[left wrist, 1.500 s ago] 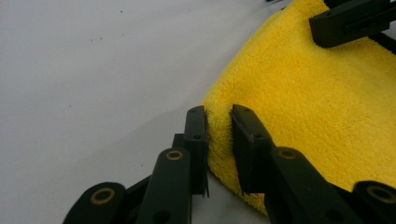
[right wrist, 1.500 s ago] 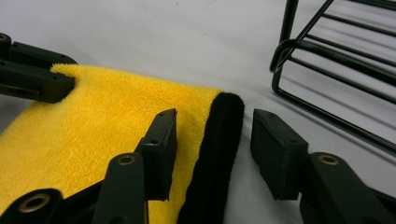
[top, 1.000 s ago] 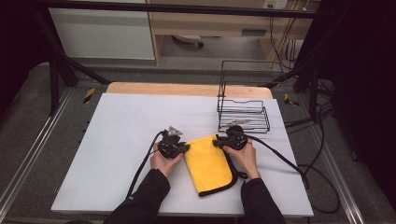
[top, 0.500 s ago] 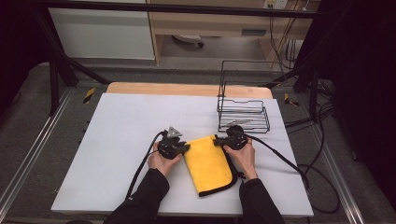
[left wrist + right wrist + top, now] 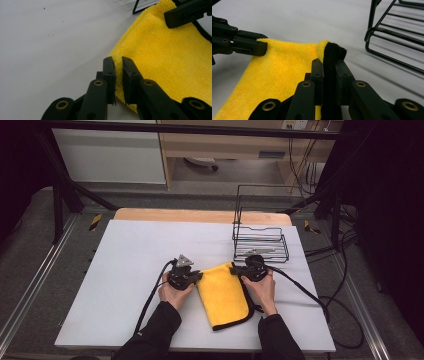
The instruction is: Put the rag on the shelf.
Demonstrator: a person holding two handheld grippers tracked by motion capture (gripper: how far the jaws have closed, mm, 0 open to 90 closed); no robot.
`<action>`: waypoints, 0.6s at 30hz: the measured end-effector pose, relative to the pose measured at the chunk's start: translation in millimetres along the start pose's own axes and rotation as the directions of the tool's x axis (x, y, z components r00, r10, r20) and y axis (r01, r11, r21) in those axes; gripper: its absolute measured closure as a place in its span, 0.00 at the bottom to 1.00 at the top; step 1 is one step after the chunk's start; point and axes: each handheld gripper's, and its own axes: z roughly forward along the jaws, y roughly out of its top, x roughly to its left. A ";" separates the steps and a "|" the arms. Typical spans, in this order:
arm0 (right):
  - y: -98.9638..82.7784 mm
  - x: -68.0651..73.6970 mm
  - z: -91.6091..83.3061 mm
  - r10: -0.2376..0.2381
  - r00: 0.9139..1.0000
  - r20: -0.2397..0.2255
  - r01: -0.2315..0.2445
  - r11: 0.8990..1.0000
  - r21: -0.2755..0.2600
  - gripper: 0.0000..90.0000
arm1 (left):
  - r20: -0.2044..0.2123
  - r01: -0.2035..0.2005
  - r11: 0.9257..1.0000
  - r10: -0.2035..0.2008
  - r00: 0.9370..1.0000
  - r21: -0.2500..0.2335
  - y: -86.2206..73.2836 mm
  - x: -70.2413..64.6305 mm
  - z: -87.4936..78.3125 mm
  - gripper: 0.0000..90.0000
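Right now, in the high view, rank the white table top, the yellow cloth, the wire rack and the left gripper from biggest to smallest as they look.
1. white table top
2. wire rack
3. yellow cloth, close to the rack's outline, so unsure
4. left gripper

White counter (image 5: pixel 125 270) sitting centre frame, its far edge showing a bare wood strip (image 5: pixel 200 215). Grey carpeted floor (image 5: pixel 30 270) running around it, metal rails (image 5: pixel 35 280) lying along both sides. White cabinet (image 5: pixel 110 155) standing upper left, a wooden shelf unit (image 5: pixel 225 145) beside it at top centre. Black cables (image 5: pixel 345 320) trailing over the floor at right. Frame edges lying dark.
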 end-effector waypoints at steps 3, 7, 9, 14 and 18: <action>0.6 2.3 -7.1 -0.004 1.000 0.002 0.004 1.000 -0.023 0.89 | 0.008 0.003 1.000 -0.003 1.000 -0.014 2.1 -0.6 -2.5 0.91; 1.1 5.3 -16.1 -0.007 1.000 0.002 0.007 0.998 -0.055 0.89 | 0.016 -0.014 1.000 0.014 1.000 -0.028 7.6 -2.5 -7.6 0.91; 1.3 6.7 -20.5 -0.007 1.000 0.004 0.007 0.998 -0.070 0.89 | 0.017 -0.020 0.999 0.021 1.000 -0.038 10.5 -3.6 -10.2 0.91; 1.3 9.4 -31.0 -0.018 1.000 0.010 0.019 0.995 -0.101 0.89 | 0.026 -0.038 0.997 0.040 0.999 -0.060 16.6 -8.3 -15.7 0.91; 0.9 11.2 -38.8 -0.024 1.000 0.017 0.026 0.992 -0.125 0.89 | 0.024 -0.049 0.996 0.051 0.998 -0.081 20.9 -12.4 -19.2 0.91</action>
